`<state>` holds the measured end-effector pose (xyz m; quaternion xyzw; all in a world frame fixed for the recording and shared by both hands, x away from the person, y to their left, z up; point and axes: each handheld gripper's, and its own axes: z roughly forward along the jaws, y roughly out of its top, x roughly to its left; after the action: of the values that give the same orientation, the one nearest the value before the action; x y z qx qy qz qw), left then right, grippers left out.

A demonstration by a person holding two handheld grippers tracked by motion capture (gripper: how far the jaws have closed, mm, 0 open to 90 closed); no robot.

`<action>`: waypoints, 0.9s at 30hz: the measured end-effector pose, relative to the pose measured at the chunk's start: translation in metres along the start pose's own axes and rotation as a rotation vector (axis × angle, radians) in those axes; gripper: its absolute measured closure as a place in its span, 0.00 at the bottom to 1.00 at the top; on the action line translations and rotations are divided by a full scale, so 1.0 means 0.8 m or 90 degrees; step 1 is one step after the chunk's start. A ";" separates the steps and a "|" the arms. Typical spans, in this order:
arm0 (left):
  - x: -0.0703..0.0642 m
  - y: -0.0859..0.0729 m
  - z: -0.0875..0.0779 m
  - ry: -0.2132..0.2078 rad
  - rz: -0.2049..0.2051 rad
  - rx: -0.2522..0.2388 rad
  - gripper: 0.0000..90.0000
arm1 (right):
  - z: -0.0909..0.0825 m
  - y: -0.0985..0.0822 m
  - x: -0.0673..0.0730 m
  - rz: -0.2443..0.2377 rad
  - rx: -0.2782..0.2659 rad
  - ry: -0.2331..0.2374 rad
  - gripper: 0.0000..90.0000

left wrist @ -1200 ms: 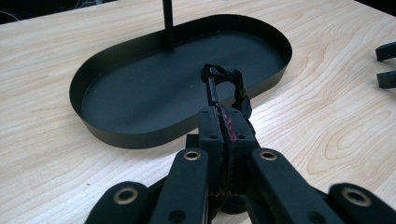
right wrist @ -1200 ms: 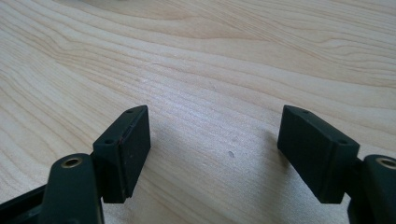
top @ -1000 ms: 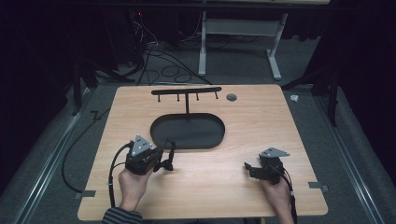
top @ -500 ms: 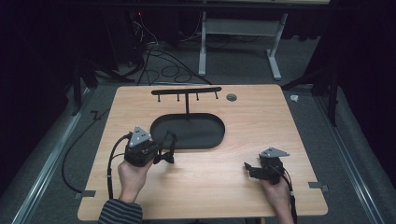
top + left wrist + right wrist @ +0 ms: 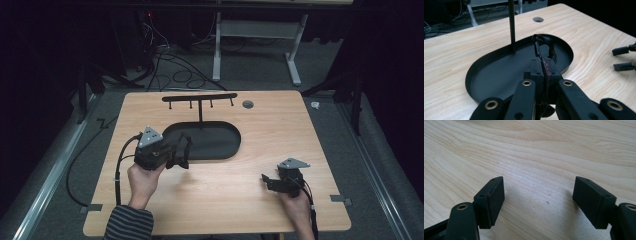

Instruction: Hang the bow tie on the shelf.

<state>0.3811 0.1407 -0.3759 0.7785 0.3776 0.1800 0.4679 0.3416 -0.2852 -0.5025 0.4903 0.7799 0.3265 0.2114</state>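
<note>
Gripping a thin black loop [image 5: 543, 44], left claw [image 5: 183, 151] raised over the tray [image 5: 220, 150], right claw [image 5: 268, 181] released, low on the table [image 5: 270, 130].

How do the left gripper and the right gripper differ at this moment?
The left gripper is shut on a thin black loop; the right gripper is open with nothing between its jaws. The left gripper is at the black tray; the right gripper sits over bare table. Both are black and hand-held.

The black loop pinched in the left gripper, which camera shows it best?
The left gripper view: the black loop rises close up from the shut jaws, over the oval tray. The high view shows it as a small dark shape at the tray's edge; the right gripper view faces bare table.
</note>
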 end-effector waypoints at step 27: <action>0.029 0.046 0.013 0.018 -0.013 -0.016 0.98 | 0.000 0.000 0.000 0.000 0.000 0.000 0.30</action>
<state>0.4181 0.1416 -0.3510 0.7661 0.3896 0.1908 0.4742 0.3416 -0.2852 -0.5025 0.4900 0.7801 0.3267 0.2114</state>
